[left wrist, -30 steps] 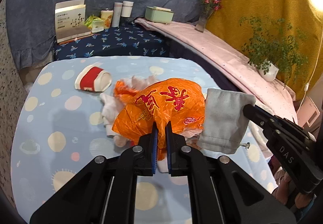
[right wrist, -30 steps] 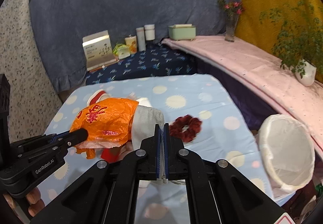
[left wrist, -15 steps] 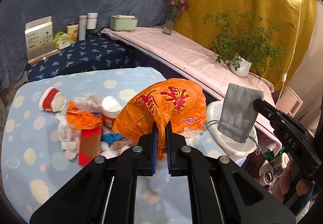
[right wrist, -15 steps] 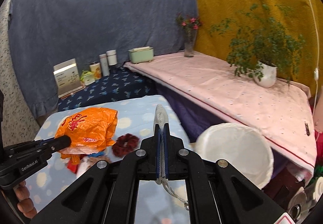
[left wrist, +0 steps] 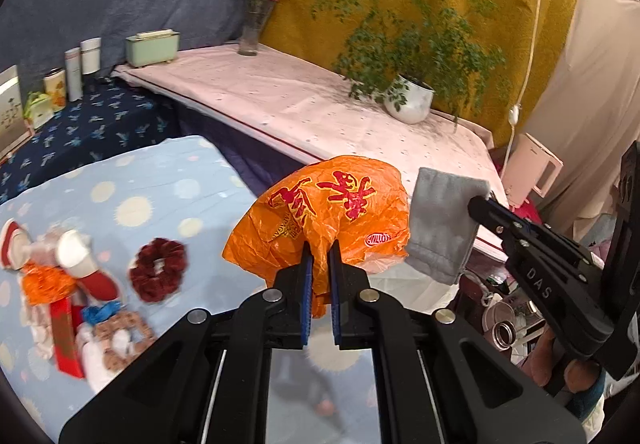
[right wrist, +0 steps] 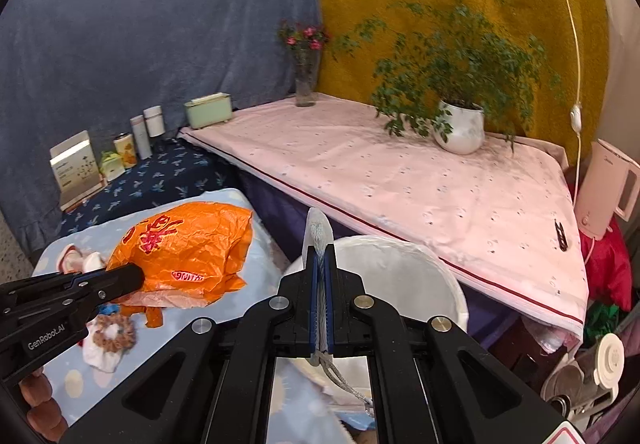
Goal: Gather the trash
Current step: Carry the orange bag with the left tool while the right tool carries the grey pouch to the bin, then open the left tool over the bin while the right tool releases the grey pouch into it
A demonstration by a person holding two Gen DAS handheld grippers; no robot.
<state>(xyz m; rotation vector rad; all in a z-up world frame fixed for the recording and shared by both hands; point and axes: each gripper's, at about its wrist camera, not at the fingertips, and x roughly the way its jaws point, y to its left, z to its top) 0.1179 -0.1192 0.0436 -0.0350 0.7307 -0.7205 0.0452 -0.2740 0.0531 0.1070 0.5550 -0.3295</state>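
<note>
Left hand-held gripper [left wrist: 319, 260] clenched on a crumpled orange plastic bag with red print [left wrist: 332, 211], held aloft beyond the edge of the spotted blue worktop [left wrist: 160, 179]. Right hand-held gripper [right wrist: 320, 264] clamped on a grey fabric drawstring pouch [left wrist: 440, 224], poised above the white round lined bin [right wrist: 400, 264]. Likely risks: light bag drifting past the rim on release; pouch cord [right wrist: 344, 384] snagging between the jaws; remaining litter pile [left wrist: 72, 296] left behind.
</note>
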